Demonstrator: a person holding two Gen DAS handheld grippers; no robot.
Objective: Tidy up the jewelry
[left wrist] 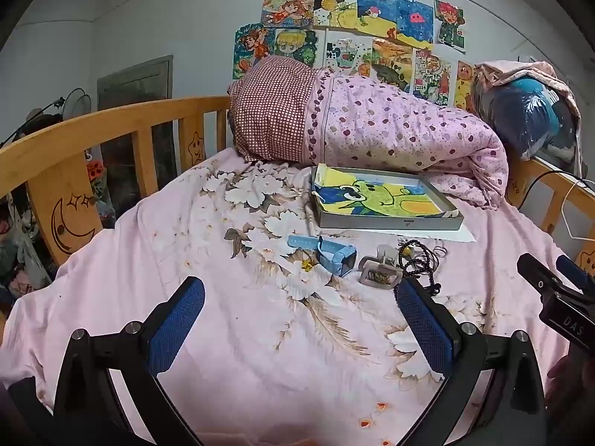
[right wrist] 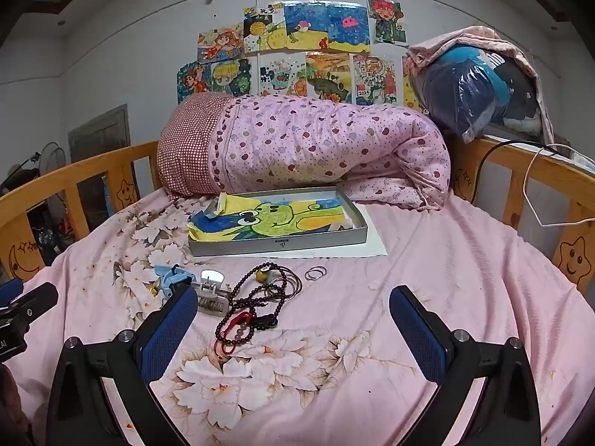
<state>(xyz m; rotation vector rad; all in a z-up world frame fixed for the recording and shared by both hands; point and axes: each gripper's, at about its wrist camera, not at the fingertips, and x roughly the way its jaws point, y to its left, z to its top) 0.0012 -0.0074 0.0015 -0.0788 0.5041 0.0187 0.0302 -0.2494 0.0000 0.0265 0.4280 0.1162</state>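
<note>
Left hand-held gripper [left wrist: 299, 297] jaws wide apart, empty, right hand-held gripper [right wrist: 293, 308] likewise spread, nothing held, blue smartwatch [left wrist: 333, 254], hair claw clip [right wrist: 212, 293], dark bead necklace [right wrist: 253, 301], thin bangles [right wrist: 316, 272] lying on floral bedsheet [right wrist: 427, 260] before grey shallow box [right wrist: 279, 247].

This is a child's bedroom in a home. A wooden bed rail [right wrist: 74, 174] carved with stars and a moon frames a pink floral bedsheet [right wrist: 427, 297], a rolled quilt [right wrist: 316, 145] lies at the far end, and bright hand-coloured drawings [right wrist: 297, 48] are stuck across the white wall [right wrist: 111, 55].
</note>
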